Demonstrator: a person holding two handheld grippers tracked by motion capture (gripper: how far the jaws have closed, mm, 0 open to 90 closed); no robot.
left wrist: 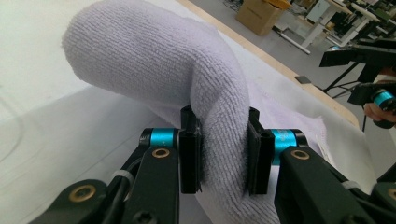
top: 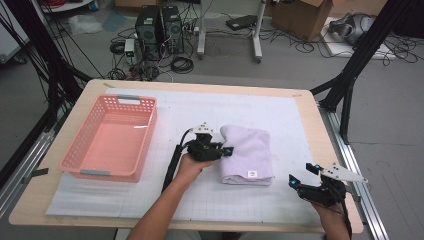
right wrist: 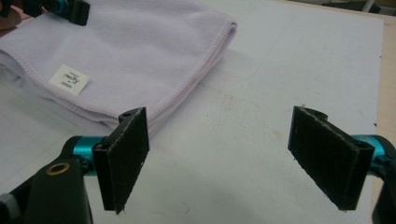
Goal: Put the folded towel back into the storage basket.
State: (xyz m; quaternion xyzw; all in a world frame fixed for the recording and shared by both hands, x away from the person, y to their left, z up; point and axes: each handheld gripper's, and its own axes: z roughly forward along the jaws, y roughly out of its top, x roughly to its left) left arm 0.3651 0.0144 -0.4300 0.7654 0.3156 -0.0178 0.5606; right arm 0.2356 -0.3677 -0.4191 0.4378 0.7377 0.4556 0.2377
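Left gripper clamped on a thick fold of the towel: flat black pads press both sides of a rounded, bunched ridge of lilac terry, looped pile clearly visible, the ridge arching up and away from the jaws. The towel is soft, folded to a rough rectangle, stitched hem along the edge, small white square label near the front corner. It lies mid-tabletop on a white gridded mat, right of the basket and apart from it. The basket is pink plastic, rectangular, perforated lattice walls, grey handles at both short ends. Right gripper wide, nothing between the jaws; its pads are flat rectangular black plates with a slightly fuzzy face, on cyan anodised pins. It sits near the front right corner of the tabletop, close to the towel's hemmed edge, not touching. Tabletop edge is light wood.
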